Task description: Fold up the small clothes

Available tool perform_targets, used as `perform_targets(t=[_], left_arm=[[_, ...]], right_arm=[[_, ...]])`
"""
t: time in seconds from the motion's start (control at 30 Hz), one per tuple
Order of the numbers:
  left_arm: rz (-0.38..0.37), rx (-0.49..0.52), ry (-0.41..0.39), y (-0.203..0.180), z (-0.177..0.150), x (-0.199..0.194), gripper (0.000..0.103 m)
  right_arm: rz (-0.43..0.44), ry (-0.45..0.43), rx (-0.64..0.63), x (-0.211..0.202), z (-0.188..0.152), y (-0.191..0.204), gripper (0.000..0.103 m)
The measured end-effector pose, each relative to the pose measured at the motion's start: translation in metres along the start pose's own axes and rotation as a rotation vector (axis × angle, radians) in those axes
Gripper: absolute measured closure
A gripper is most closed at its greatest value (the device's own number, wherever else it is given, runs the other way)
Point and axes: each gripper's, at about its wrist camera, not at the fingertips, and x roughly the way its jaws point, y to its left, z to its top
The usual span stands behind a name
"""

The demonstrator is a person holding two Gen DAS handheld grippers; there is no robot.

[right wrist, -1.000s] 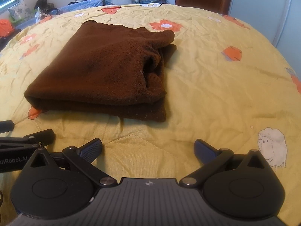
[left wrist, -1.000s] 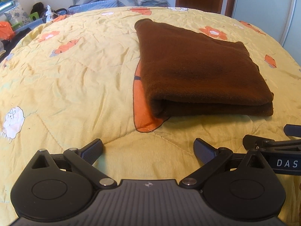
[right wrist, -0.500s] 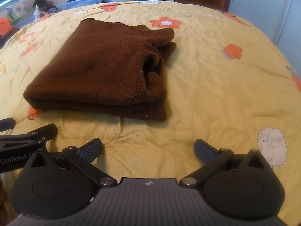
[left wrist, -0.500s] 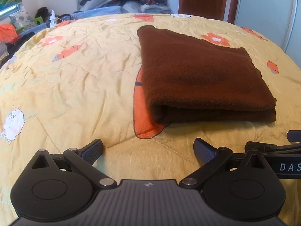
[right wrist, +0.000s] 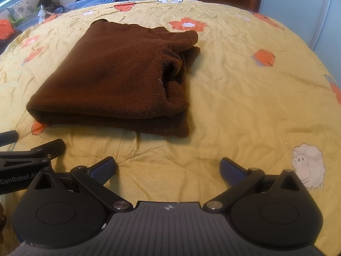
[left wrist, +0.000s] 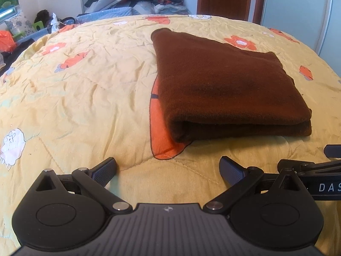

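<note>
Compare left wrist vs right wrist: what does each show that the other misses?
Left wrist only: the brown garment's smooth folded left edge, and the right gripper's fingers at the frame's right. Right wrist only: the garment's bunched right-side layers, and the left gripper's fingers at the frame's left. Both: garment folded on the yellow quilt, both grippers open, holding nothing.

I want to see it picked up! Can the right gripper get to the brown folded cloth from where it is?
Probably yes. The right gripper is open, and only bare yellow quilt lies between it and the brown cloth.
</note>
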Motion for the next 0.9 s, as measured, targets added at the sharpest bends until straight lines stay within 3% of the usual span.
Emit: perform_targets(t=[0.47,0.67,0.9], left_arm=[[-0.002,-0.019,0.035,0.003,0.006,0.000,0.000],[0.034,0.019,-0.028,-0.003,0.012,-0.019,0.000],[-0.022,-0.016,-0.043,0.001,0.019,-0.028,0.000]], right_arm=[[0.000,0.022,0.004,0.001,0.004,-0.001,0.000],[-0.008,-0.012,-0.007,-0.012,0.005,0.001,0.000],[-0.003,-0.045,-0.004,-0.024,0.010,-0.005,0.000]])
